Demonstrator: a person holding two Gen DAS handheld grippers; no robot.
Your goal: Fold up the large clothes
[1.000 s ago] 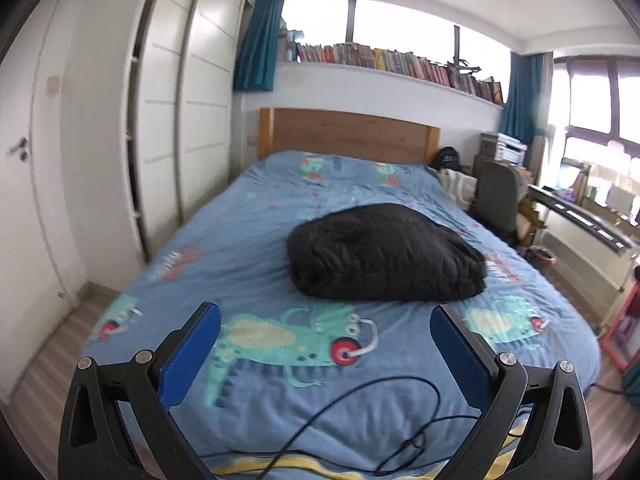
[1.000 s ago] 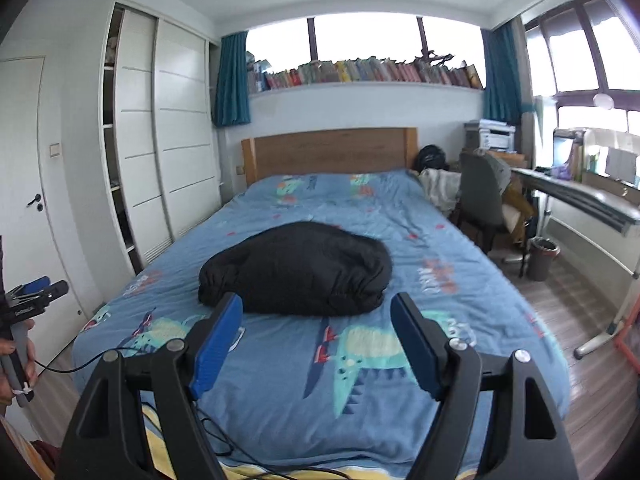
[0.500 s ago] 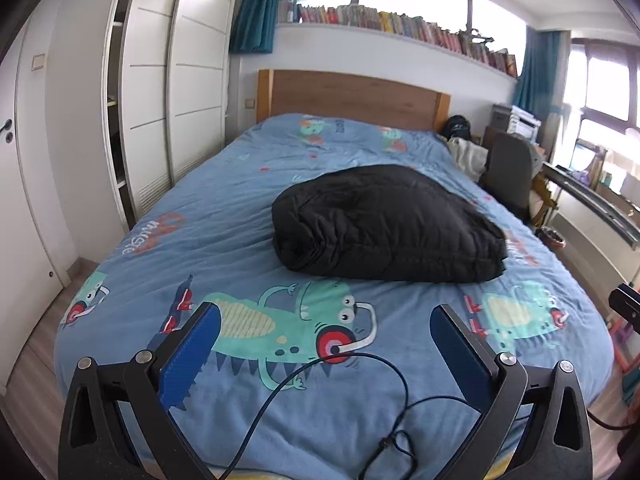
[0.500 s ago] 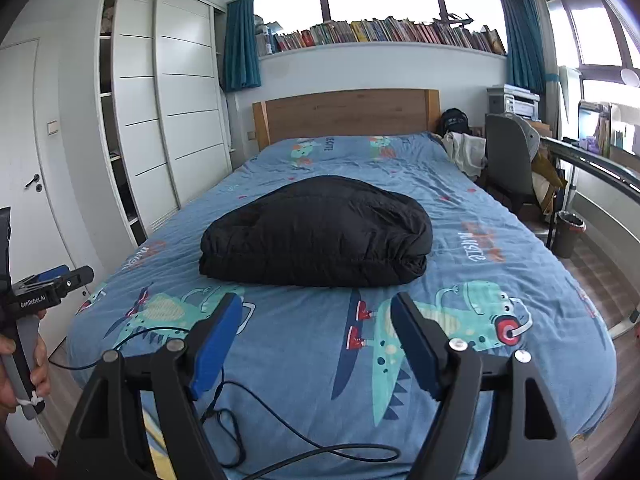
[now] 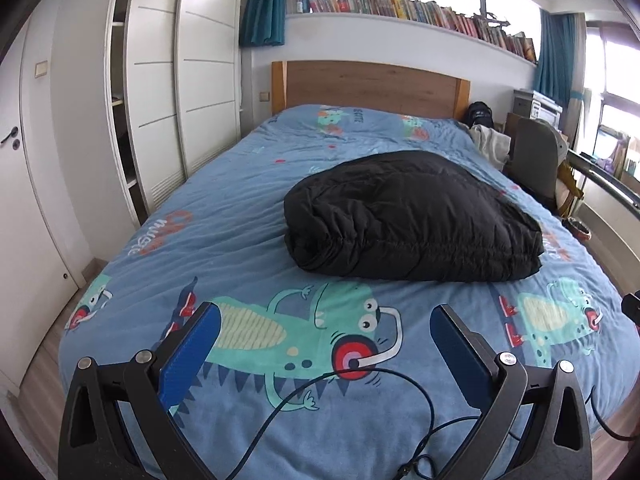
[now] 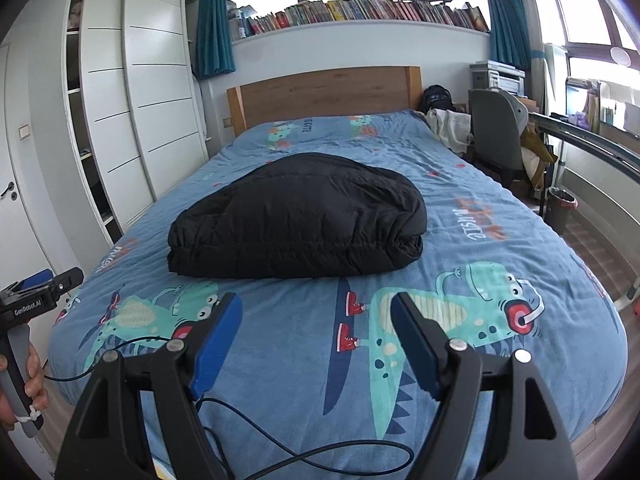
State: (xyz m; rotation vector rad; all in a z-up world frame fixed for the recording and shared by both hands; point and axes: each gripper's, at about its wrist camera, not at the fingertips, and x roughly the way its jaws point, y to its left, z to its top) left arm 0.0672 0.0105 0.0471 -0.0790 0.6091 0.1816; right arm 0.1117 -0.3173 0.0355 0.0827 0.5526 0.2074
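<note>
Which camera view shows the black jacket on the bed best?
The right wrist view: the black jacket lies near the picture's middle, its whole gathered front edge facing the camera. The left wrist view shows it whole too, but from an angle, so its right end recedes.

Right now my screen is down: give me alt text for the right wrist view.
A black puffy jacket lies bundled mid-bed on a blue dinosaur-print duvet. The right claw hangs open and empty short of it, cables below, left claw at the left edge.
</note>
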